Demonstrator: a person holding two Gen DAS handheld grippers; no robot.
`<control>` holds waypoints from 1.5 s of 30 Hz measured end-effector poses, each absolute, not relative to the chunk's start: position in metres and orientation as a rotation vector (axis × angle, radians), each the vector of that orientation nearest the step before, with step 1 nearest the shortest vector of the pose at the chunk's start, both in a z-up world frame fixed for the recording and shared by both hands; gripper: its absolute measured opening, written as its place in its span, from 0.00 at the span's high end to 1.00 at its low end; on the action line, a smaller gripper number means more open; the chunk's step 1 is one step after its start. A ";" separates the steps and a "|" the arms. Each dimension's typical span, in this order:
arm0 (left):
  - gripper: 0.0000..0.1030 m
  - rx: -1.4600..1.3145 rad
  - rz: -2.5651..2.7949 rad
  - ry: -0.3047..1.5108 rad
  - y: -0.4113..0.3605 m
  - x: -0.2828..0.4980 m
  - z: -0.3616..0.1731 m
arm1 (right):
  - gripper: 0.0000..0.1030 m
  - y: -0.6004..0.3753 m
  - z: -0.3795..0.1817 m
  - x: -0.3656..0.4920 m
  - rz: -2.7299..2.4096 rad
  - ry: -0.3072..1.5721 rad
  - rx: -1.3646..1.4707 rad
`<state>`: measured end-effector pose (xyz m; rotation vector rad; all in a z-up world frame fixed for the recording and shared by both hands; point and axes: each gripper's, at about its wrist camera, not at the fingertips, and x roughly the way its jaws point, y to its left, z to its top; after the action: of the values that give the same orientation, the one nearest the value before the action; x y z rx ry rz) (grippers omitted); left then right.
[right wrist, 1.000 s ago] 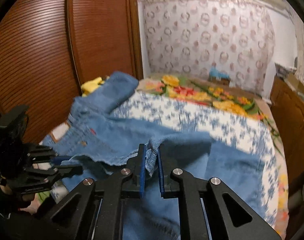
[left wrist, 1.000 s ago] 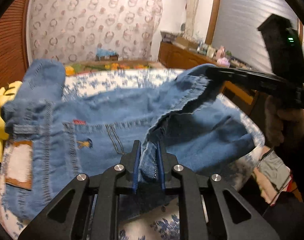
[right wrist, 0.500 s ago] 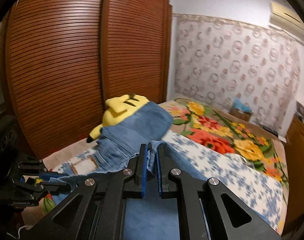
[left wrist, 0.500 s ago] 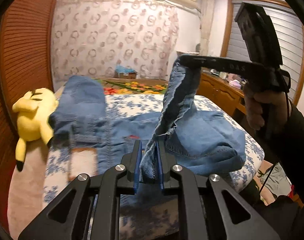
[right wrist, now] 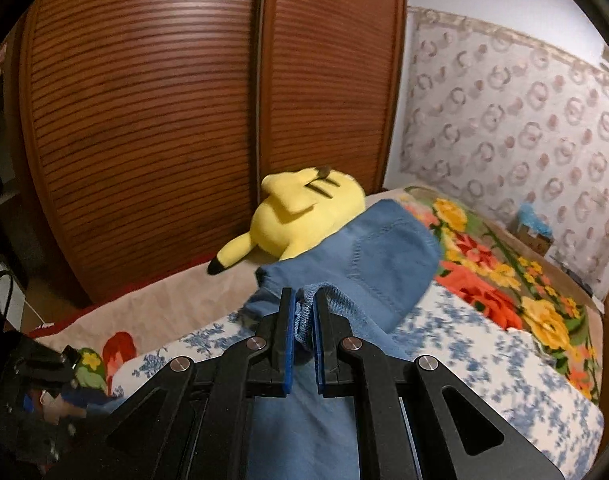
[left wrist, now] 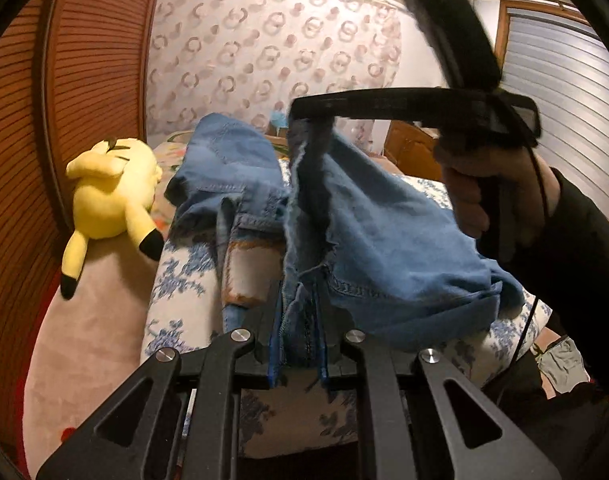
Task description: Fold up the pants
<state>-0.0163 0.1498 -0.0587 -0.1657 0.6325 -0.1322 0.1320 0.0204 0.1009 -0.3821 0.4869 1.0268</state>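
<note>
Both grippers clamped on the jeans (left wrist: 384, 232). Left gripper (left wrist: 298, 344) has a bunched fold of denim pinched between its blue pads, low, near the bed edge. Right gripper (right wrist: 303, 320) is pinching a frayed edge of the same garment; in the left wrist view it sits higher and further in, with the cloth hanging from its tip (left wrist: 310, 110) down toward the left one. The rest of the jeans lie in a heap on the blue-and-white floral sheet (left wrist: 176, 280), leather waistband patch (left wrist: 246, 276) facing up just ahead of the left fingers. One denim section rises toward the back, touching the yellow plush toy (right wrist: 304, 216) (lying face down, tail toward the wardrobe). Person's right hand (left wrist: 492, 192) wraps the gripper handle, dark sleeve behind it. Brown louvred wardrobe doors (right wrist: 164, 120) run along the far side of the bed, and a bright flower-print blanket (right wrist: 504, 280) covers the mattress beyond the sheet.
</note>
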 end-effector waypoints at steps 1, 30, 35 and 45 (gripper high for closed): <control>0.85 -0.169 -0.126 0.641 0.152 -0.017 -0.062 | 0.93 0.027 0.099 0.133 1.031 0.495 -0.390; 0.36 -0.129 -0.104 0.663 0.131 -0.001 -0.066 | 0.55 -0.110 0.081 0.102 0.894 0.591 -0.279; 0.36 -0.114 -0.093 0.688 0.127 0.004 -0.076 | 0.55 -0.156 0.062 0.078 0.840 0.643 -0.270; 0.39 -0.115 -0.065 0.735 0.133 0.009 -0.094 | 0.55 -0.179 0.031 0.060 0.786 0.740 -0.260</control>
<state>0.0092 0.1325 -0.0945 -0.1150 0.7354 -0.0645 0.0599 -0.1786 0.0312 -0.2600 0.7397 0.7862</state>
